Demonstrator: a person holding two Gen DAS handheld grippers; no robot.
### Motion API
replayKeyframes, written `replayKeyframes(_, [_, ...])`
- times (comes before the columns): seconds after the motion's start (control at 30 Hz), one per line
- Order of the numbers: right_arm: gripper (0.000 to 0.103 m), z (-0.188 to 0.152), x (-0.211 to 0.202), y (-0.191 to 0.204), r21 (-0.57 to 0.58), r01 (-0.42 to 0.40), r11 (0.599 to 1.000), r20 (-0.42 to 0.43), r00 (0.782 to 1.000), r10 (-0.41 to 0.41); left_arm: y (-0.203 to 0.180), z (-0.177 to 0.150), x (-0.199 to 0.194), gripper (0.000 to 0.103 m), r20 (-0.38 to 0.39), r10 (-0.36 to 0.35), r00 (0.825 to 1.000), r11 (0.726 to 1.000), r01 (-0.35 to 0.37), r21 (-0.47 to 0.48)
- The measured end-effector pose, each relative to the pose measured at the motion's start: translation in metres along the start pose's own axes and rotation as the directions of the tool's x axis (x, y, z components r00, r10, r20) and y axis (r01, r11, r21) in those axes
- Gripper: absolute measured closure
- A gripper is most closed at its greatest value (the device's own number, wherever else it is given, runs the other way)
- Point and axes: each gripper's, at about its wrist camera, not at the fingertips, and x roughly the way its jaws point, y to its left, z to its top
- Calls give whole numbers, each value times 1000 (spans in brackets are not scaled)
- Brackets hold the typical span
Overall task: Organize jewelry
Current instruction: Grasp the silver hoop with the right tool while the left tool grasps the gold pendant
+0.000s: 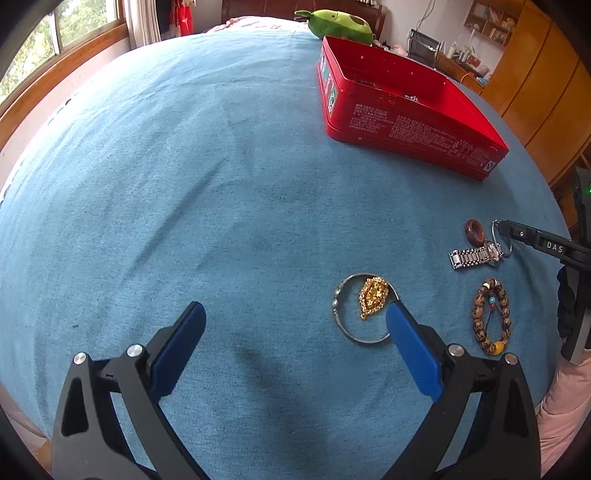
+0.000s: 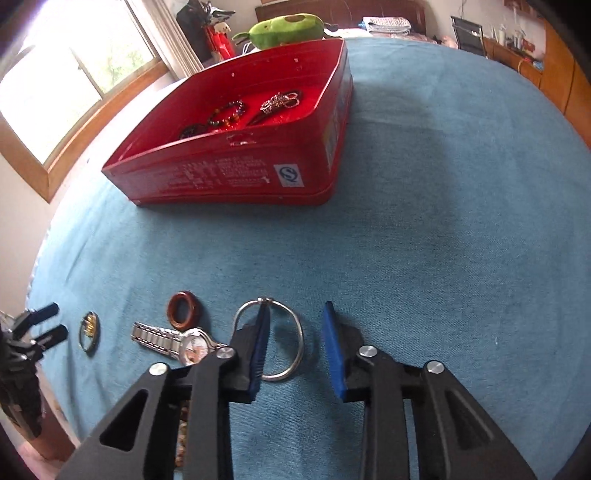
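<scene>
A red tin box point(image 1: 406, 122) stands on the blue cloth; the right wrist view shows it point(image 2: 229, 173) holding several bracelets point(image 2: 227, 112). My left gripper point(image 1: 295, 314) is open and empty; its right finger tip lies over the rim of a silver bangle point(image 1: 341, 321) that rings a gold pendant point(image 1: 373, 297). My right gripper point(image 2: 295, 314) is open, its left finger inside a silver ring bangle point(image 2: 295, 332) lying flat. Beside it lie a steel watch point(image 2: 170, 339) and a brown ring point(image 2: 183, 309). A bead bracelet point(image 1: 491, 317) lies to the right in the left wrist view.
A green plush toy point(image 1: 340, 22) sits behind the box. The bed's blue cloth point(image 1: 184, 184) stretches wide to the left. Wooden cabinets point(image 1: 535, 74) stand at the right, a window point(image 2: 55, 81) at the left.
</scene>
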Motion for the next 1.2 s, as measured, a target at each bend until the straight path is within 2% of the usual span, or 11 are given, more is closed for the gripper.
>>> replayKeyframes(0.1, [99, -4, -1, 0, -8, -4, 1000, 0, 1000, 4, -1, 1, 3, 6, -8, -3, 1000, 1000, 3, -2])
replayKeyframes(0.33, [100, -15, -21, -16, 65, -70, 995, 58, 996, 66, -5, 2, 7, 6, -15, 11, 1000, 1000, -11, 25])
replayKeyframes(0.37, [100, -17, -25, -18, 70, -73, 995, 65, 996, 68, -6, 2, 7, 13, -19, 9, 1000, 1000, -9, 27])
replayKeyframes(0.4, [100, -18, -28, -19, 70, -72, 995, 70, 995, 67, -6, 3, 9, 30, -30, 4, 1000, 1000, -3, 30])
replayKeyframes(0.43, [100, -20, -31, -19, 70, -74, 995, 72, 995, 69, -5, 4, 12, 36, -58, -11, 998, 1000, 12, 27])
replayKeyframes(0.5, [100, -21, -31, -20, 73, -78, 994, 74, 995, 73, -5, 7, 16, 39, -92, -54, 994, 998, 55, 9])
replayKeyframes(0.7, [100, -17, -22, -23, 92, -90, 992, 64, 994, 85, -15, 9, 17, 45, -101, -62, 993, 997, 66, 43])
replayKeyframes(0.83, [100, -13, -18, -23, 103, -105, 989, 64, 993, 99, -25, 11, 25, 53, -115, -15, 993, 996, 25, 82])
replayKeyframes(0.97, [100, -10, -18, -24, 103, -115, 988, 67, 992, 109, -30, 16, 30, 68, -111, 27, 993, 992, -13, 126])
replayKeyframes(1.1, [100, -10, -18, -25, 113, -124, 986, 67, 991, 117, -44, 13, 30, 97, -112, 19, 994, 979, 4, 204])
replayKeyframes(1.2, [100, -11, -19, -25, 111, -125, 986, 68, 991, 118, -51, 12, 31, 100, -104, 26, 994, 974, -2, 226])
